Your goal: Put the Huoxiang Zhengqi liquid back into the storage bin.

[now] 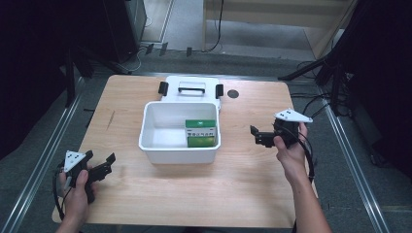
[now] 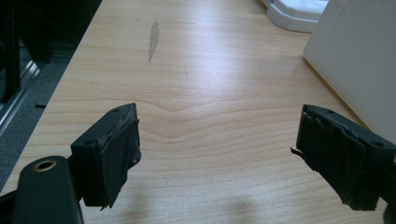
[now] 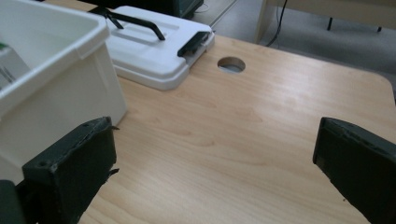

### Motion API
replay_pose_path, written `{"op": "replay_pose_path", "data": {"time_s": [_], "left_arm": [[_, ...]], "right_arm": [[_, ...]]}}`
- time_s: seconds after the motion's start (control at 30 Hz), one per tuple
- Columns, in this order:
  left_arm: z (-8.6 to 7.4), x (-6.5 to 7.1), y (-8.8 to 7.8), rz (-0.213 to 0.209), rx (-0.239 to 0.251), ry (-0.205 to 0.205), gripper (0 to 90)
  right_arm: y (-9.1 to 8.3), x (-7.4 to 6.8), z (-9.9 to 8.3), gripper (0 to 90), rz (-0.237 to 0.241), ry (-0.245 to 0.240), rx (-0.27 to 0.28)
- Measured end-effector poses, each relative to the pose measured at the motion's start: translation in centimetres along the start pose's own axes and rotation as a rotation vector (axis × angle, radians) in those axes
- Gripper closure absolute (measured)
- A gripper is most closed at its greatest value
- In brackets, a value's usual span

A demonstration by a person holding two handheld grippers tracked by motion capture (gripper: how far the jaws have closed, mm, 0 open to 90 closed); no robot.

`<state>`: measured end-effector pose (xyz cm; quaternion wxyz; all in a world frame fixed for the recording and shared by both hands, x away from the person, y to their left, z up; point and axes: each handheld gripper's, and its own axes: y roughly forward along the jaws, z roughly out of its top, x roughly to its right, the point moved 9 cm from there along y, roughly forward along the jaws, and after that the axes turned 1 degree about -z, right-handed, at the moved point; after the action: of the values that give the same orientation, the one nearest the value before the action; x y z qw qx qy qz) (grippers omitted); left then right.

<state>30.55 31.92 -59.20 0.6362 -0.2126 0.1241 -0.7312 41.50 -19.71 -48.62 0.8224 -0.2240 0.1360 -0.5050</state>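
1. On the bench (image 1: 243,184), the white bin (image 1: 179,145) holds a green box (image 1: 200,132); its lid (image 1: 192,89) lies behind.
2. Left hand-held gripper (image 1: 104,164) and right hand-held gripper (image 1: 256,135): jaws apart, empty, flanking the bin.
3. Judged step: approach. Next, reach for the lid.

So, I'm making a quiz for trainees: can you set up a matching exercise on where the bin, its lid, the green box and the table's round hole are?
1 white bin
2 white lid
3 green box
4 round hole

A inside the bin, at its right side
B flat behind the bin
C mid-table, open
D right of the lid

Pairs: 1-C, 2-B, 3-A, 4-D
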Motion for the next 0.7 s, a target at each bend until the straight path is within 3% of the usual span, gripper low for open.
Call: {"op": "replay_pose_path", "data": {"time_s": [0.23, 0.47, 0.7], "left_arm": [[0.0, 0.0, 0.0, 0.003, 0.001, 0.000, 14.0], [0.0, 0.0, 0.0, 0.004, 0.000, 0.000, 14.0], [0.0, 0.0, 0.0, 0.008, 0.002, -0.001, 14.0]], "right_arm": [[-0.4, 1.1, -3.6, 0.0, -0.027, 0.047, -0.011], [-1.7, 2.7, -6.1, 0.0, -0.065, 0.087, 0.003], [-3.0, 4.3, -9.6, 0.0, -0.100, 0.116, -0.028]]}}
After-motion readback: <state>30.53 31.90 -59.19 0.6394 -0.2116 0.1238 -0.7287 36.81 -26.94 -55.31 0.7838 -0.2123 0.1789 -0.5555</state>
